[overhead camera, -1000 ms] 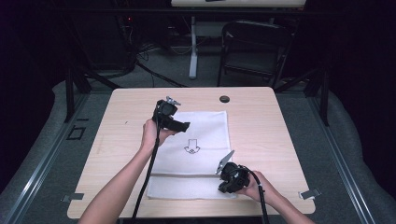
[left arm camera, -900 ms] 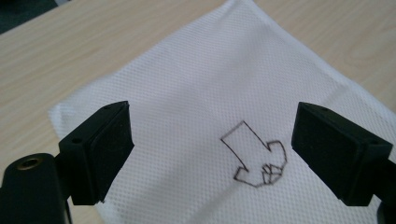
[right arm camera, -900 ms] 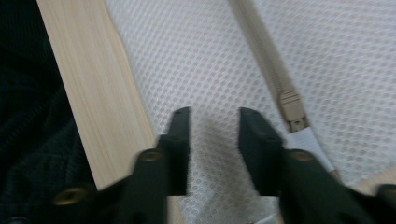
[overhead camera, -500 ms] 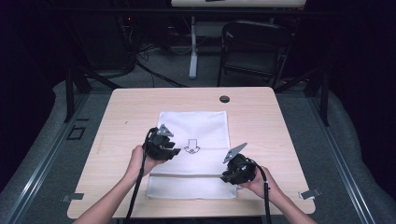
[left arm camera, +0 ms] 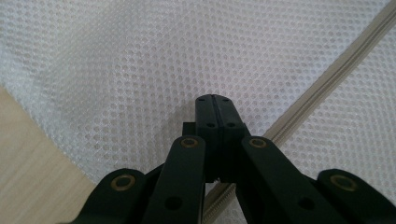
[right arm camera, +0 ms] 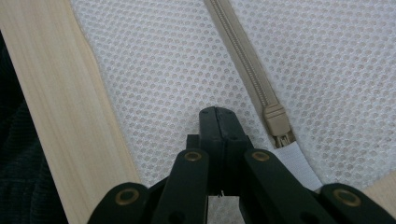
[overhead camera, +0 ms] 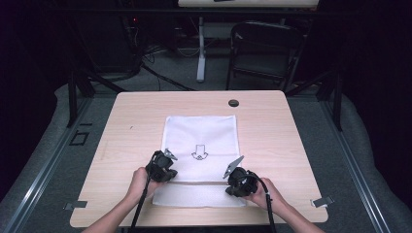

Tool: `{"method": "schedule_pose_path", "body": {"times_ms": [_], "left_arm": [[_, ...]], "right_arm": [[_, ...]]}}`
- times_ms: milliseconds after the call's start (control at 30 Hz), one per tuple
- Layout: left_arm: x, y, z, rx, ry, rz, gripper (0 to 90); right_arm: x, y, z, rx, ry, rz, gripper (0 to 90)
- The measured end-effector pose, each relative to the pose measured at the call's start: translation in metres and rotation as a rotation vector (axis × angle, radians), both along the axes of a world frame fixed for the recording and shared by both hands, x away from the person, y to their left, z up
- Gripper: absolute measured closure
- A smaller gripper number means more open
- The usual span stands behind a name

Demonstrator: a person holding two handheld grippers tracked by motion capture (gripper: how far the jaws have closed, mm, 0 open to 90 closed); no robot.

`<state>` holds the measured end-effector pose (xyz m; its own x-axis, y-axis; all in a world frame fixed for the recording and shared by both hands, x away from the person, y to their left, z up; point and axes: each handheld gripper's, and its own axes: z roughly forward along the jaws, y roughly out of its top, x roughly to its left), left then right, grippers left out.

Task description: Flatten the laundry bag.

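The left gripper (left arm camera: 216,103) has its jaws pressed flat together just after closing, tips down on the white mesh bag (overhead camera: 201,138) beside the beige zipper (left arm camera: 327,84); whether any mesh is pinched between them I cannot tell. The right gripper (right arm camera: 218,115) is likewise fully closed, resting on the mesh just beside the zipper pull (right arm camera: 278,123), which sits at the end of the track by a white fabric tab. The bag lies flat in the middle of the wooden table (overhead camera: 126,126), reaching toward the person's edge. It is a fine honeycomb net with a small dark printed emblem (overhead camera: 199,152) at its centre.
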<state>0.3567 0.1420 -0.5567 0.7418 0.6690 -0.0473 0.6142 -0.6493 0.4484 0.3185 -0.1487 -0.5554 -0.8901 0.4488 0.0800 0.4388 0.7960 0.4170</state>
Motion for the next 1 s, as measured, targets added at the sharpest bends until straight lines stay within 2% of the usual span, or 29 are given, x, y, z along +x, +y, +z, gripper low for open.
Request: {"method": "schedule_pose_path", "body": {"times_ms": [100,200,367,500,567,600,700,733,800,867,900,933,1000], "left_arm": [[-0.003,0.001,0.000,-0.001,0.005,0.003,90.0],[-0.006,0.003,0.000,-0.011,0.008,0.008,90.0],[-0.015,0.005,0.000,-0.003,0.000,0.016,90.0],[-0.020,0.007,0.000,-0.006,0.015,0.026,90.0],[-0.024,0.007,0.000,0.002,0.009,0.022,90.0],[-0.024,0.007,0.000,0.001,0.010,0.024,90.0],[-0.023,0.008,0.001,-0.006,0.018,0.023,90.0],[-0.023,0.008,0.002,-0.013,0.021,0.026,86.6],[-0.021,0.009,0.006,-0.043,0.023,0.033,71.3],[-0.022,0.008,0.012,-0.072,-0.009,0.022,62.3],[-0.023,0.006,0.014,-0.082,-0.023,0.022,54.6],[-0.023,0.005,0.016,-0.099,-0.024,0.006,50.2],[-0.026,-0.002,0.018,-0.089,-0.048,0.005,38.5]], "right_arm": [[-0.001,0.000,0.001,-0.006,0.003,0.013,90.0],[-0.002,0.000,0.000,0.007,0.016,0.020,90.0],[-0.007,0.004,0.000,0.004,0.038,0.050,90.0],[-0.010,0.005,0.002,0.000,0.053,0.064,90.0],[-0.008,0.000,0.007,0.037,0.052,0.049,88.5],[-0.006,-0.003,0.012,0.067,0.045,0.029,87.7],[-0.001,-0.017,0.024,0.112,0.010,-0.027,87.8],[0.002,-0.023,0.027,0.115,-0.005,-0.041,87.8],[0.004,-0.030,0.027,0.114,-0.029,-0.075,88.1],[0.007,-0.035,0.027,0.100,-0.033,-0.090,88.1],[0.009,-0.036,0.026,0.090,-0.035,-0.097,88.7],[0.011,-0.038,0.025,0.076,-0.038,-0.097,89.8],[0.013,-0.039,0.024,0.067,-0.037,-0.116,90.0]]}}
